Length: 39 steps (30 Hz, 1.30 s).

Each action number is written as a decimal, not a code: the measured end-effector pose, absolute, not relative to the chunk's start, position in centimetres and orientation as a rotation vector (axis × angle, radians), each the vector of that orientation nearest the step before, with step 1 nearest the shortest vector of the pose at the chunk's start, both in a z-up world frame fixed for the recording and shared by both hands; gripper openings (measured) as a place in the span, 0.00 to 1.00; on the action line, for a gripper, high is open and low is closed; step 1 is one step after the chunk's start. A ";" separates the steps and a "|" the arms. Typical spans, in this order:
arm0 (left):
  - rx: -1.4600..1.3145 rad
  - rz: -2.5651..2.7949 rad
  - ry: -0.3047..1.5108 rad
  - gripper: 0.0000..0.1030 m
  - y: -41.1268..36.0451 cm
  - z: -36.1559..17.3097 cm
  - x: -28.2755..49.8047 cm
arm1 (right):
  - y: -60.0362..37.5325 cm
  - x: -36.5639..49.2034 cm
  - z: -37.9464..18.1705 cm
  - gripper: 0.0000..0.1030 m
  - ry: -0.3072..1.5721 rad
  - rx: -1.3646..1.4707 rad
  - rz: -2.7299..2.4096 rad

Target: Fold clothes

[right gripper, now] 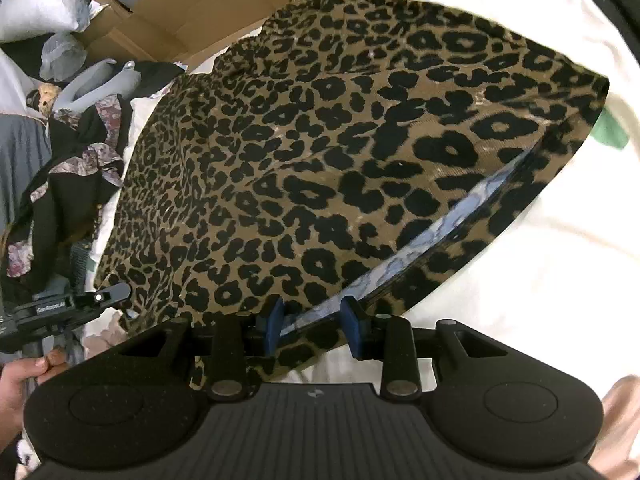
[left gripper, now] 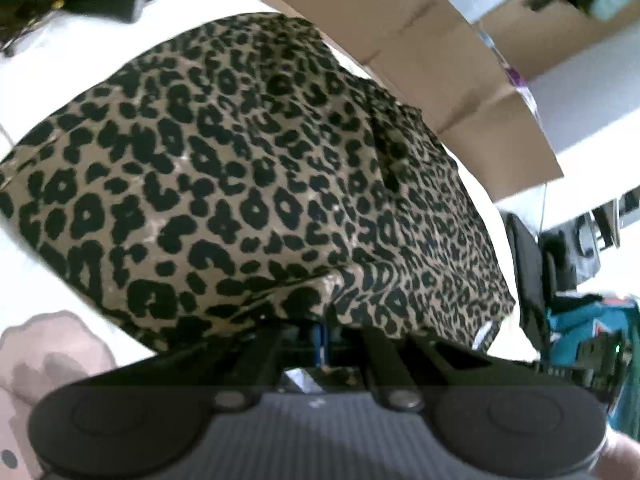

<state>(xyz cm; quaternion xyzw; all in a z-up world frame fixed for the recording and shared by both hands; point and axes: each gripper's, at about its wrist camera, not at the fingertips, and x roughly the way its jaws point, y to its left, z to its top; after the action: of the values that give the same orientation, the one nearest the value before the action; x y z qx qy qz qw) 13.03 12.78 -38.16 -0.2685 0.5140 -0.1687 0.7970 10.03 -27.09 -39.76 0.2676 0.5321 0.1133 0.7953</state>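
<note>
The leopard-print garment (right gripper: 312,152) lies spread on a white sheet (right gripper: 540,260). Left tongs (left gripper: 322,330) are clamped on its near edge; right tongs (right gripper: 314,322) stand apart astride the hem w/ pale lining showing. Judged: fold step in hand; next, close right tongs and carry both edges across evenly. Writing on the left unit is too blurred to read.

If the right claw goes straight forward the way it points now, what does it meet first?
Probably the leopard-print garment: the open right claw already straddles its near edge, where a pale lining strip shows. More of the same fabric lies directly ahead, though depth is unclear.
</note>
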 end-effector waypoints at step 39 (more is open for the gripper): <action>-0.701 -0.336 1.204 0.01 12.7 -39.4 10.9 | -29.9 11.1 -42.3 0.50 1.127 0.904 0.170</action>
<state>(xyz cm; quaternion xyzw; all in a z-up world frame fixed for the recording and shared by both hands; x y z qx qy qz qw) 10.89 12.69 -39.38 -0.3211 0.5520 -0.1540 0.7540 11.09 -29.85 -42.28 0.4132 0.5152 0.0776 0.7469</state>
